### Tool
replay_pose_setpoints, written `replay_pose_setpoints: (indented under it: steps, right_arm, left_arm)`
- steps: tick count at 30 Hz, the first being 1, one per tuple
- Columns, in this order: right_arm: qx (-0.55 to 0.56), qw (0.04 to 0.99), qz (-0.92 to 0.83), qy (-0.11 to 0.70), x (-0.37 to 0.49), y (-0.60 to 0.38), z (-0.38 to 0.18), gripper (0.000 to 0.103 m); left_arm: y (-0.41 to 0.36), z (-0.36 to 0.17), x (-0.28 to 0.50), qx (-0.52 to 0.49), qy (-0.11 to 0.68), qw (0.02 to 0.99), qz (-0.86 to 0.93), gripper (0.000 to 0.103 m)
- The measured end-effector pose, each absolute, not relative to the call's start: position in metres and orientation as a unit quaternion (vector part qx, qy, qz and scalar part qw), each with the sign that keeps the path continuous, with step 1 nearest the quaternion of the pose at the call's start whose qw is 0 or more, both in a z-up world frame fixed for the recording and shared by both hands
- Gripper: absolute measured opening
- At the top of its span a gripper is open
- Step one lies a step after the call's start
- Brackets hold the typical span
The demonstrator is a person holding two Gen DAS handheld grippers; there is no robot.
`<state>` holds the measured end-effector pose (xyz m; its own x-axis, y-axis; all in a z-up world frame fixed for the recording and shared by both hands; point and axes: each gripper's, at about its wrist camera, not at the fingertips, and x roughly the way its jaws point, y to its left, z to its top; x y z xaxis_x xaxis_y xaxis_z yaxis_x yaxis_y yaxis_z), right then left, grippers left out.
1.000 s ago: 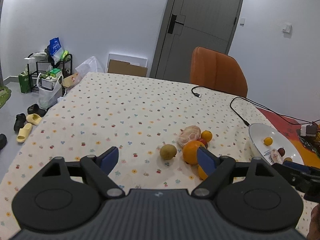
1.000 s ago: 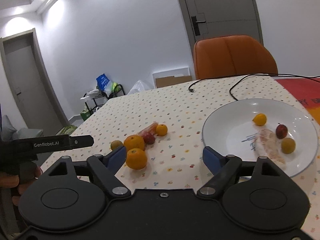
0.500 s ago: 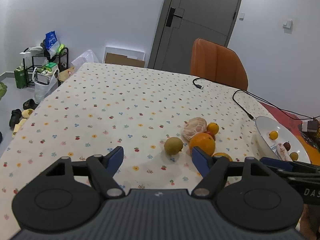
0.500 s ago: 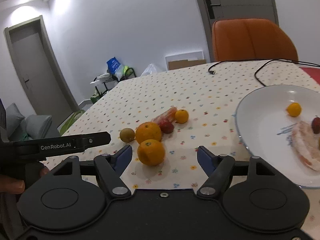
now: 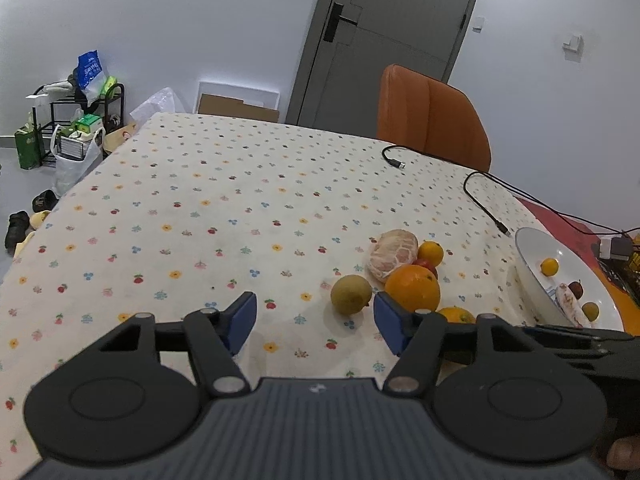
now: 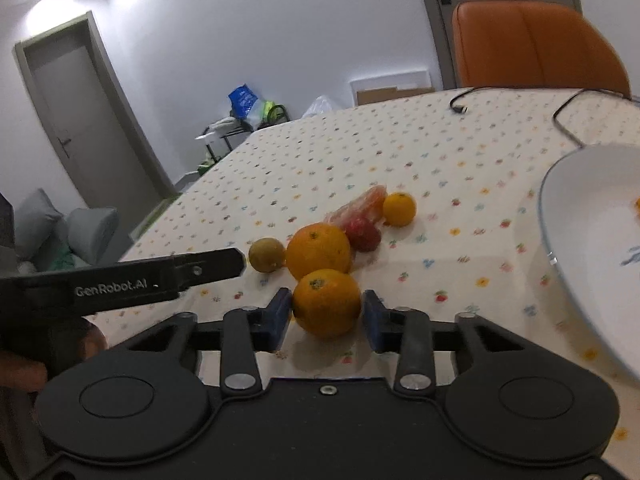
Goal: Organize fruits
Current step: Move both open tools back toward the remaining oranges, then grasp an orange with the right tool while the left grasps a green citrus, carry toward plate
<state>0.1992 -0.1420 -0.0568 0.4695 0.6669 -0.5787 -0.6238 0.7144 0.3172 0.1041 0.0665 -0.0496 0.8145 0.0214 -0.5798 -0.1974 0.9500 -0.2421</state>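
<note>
In the right wrist view my right gripper [image 6: 326,317] has its blue pads against both sides of an orange [image 6: 326,303] that rests on the flowered tablecloth. Just behind it lie a bigger orange [image 6: 319,250], a greenish-brown fruit [image 6: 267,255], a red fruit [image 6: 363,234], a small tangerine [image 6: 399,209] and a peeled citrus piece [image 6: 360,205]. The white plate [image 6: 580,208] is at the right. My left gripper [image 5: 316,320] hovers open over bare cloth, left of the greenish-brown fruit [image 5: 351,294] and big orange [image 5: 412,287]. The gripped orange [image 5: 456,315] is half hidden behind its right finger.
The plate [image 5: 525,249] holds a small yellow fruit [image 5: 549,267], a peeled piece and two small dark fruits. A black cable [image 5: 486,208] lies on the cloth beyond the fruit. An orange chair [image 5: 432,116] stands at the far edge. A hand holds the left gripper's body [image 6: 152,278].
My right gripper moved forward and left to the near orange and narrowed its fingers onto it. My left gripper drifted closer to the fruit pile and stayed open.
</note>
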Motion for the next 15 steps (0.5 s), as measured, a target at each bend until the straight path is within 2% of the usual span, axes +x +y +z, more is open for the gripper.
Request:
replay_pose_setpoints:
  steps: [7,15]
  right_arm:
    - [0.039,0.868,0.361,0.338,0.196,-0.156,-0.046,0.036]
    - [0.038,0.879,0.341,0.332,0.196,-0.171,-0.040,0.036]
  left_arm:
    - [0.064,-0.046,0.114,-0.146,0.296,0.943,0.053,0.060]
    - [0.056,-0.051,0.128,-0.133,0.301,0.943,0.051,0.043]
